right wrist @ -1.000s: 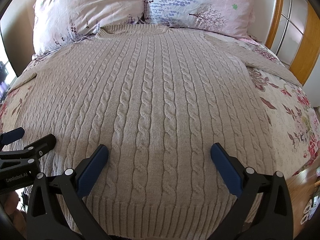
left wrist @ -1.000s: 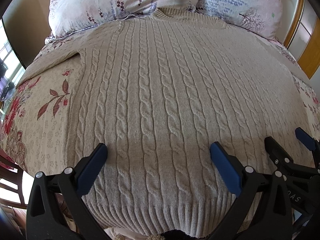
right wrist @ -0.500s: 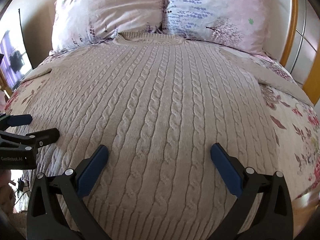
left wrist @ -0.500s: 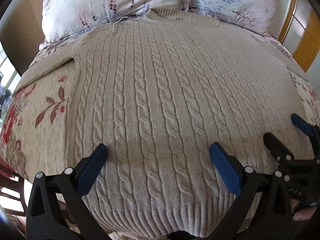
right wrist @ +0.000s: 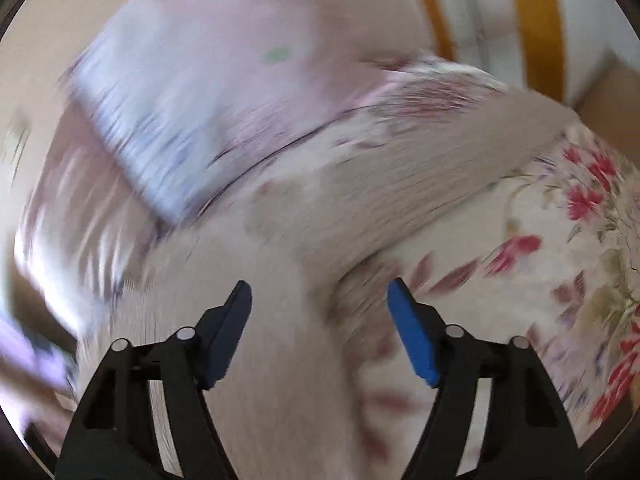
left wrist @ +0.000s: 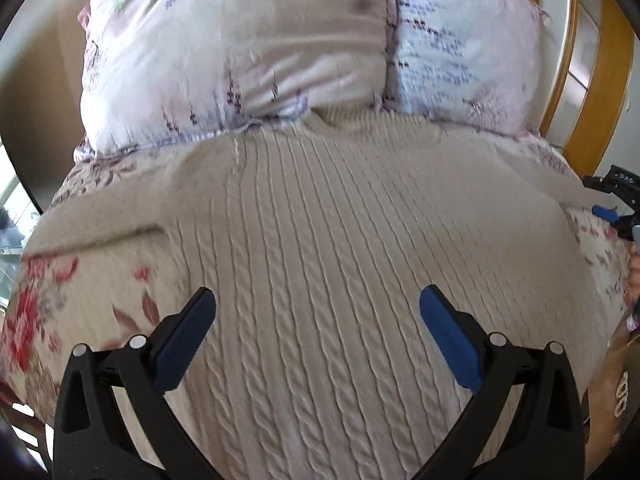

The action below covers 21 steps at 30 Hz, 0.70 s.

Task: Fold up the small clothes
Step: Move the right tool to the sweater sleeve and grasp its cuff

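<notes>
A beige cable-knit sweater [left wrist: 340, 248] lies flat, front up, on the bed, its collar against the pillows and both sleeves spread out. My left gripper [left wrist: 316, 312] is open and empty above the sweater's left lower body. My right gripper [right wrist: 319, 300] is open and empty over the sweater's right side, near where the right sleeve [right wrist: 420, 176] joins the body; this view is blurred. The right gripper also shows at the right edge of the left wrist view [left wrist: 614, 204].
Two floral pillows [left wrist: 240, 52] stand at the head of the bed. The flowered bedspread [left wrist: 68, 300] shows on both sides of the sweater [right wrist: 560, 248]. A wooden headboard frame [left wrist: 568, 60] rises at the back right.
Both grippers have moved up the sweater from the hem toward the collar. The right gripper has swung fast to the right, toward the right sleeve, and its jaws stand narrower.
</notes>
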Motion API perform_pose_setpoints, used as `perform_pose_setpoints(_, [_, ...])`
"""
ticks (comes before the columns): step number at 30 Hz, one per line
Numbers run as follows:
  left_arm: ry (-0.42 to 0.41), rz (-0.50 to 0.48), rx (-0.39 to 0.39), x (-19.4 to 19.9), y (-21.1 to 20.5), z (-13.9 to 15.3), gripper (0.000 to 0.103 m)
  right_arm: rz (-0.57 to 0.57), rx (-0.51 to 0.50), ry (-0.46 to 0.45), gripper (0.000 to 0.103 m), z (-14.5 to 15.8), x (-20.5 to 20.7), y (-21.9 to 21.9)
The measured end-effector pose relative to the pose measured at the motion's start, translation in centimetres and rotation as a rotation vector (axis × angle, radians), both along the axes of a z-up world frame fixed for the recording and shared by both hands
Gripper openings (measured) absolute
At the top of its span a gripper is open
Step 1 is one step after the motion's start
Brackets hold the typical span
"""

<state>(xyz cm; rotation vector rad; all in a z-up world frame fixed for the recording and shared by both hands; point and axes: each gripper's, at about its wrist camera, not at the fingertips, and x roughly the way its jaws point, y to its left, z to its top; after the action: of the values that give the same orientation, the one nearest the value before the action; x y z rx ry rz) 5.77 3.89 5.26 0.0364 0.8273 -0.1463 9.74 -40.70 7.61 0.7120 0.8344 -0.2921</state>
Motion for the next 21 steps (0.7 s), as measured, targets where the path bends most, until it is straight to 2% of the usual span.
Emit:
perform_pose_setpoints(4, [0.013,0.000,-0.027,2.5,0.9,1.2,0.101,-0.127,0.083,0.047,0.053,-1.8,0.9,-4.1])
perform_pose_setpoints(7, [0.032,-0.009,-0.030,4.4,0.8,1.6,0.101,-0.216,0.104,0.094,0.049,-3.0,0.9,-6.0])
perform_pose_setpoints(11, [0.039,-0.010,-0.032,6.0,0.4,1.4,0.101,-0.274,0.132,0.109,0.047,-4.0,0.7,-7.8])
perform_pose_setpoints(13, [0.039,-0.017,-0.035,6.6,0.2,1.0,0.101,-0.295,0.134,0.095,0.043,-4.3,0.9,-8.5])
perform_pose_setpoints(14, [0.039,-0.019,-0.041,6.9,0.2,0.9,0.101,-0.329,0.153,0.120,0.042,-4.4,1.0,-8.8])
perform_pose_setpoints(18, [0.068,-0.011,-0.067,8.1,0.1,-0.1,0.101,-0.364,0.160,0.106,0.029,-4.7,1.0,-10.0])
perform_pose_setpoints(21, [0.072,-0.015,-0.075,8.6,-0.2,-0.6,0.101,-0.387,0.165,0.091,0.025,-4.8,0.8,-10.5])
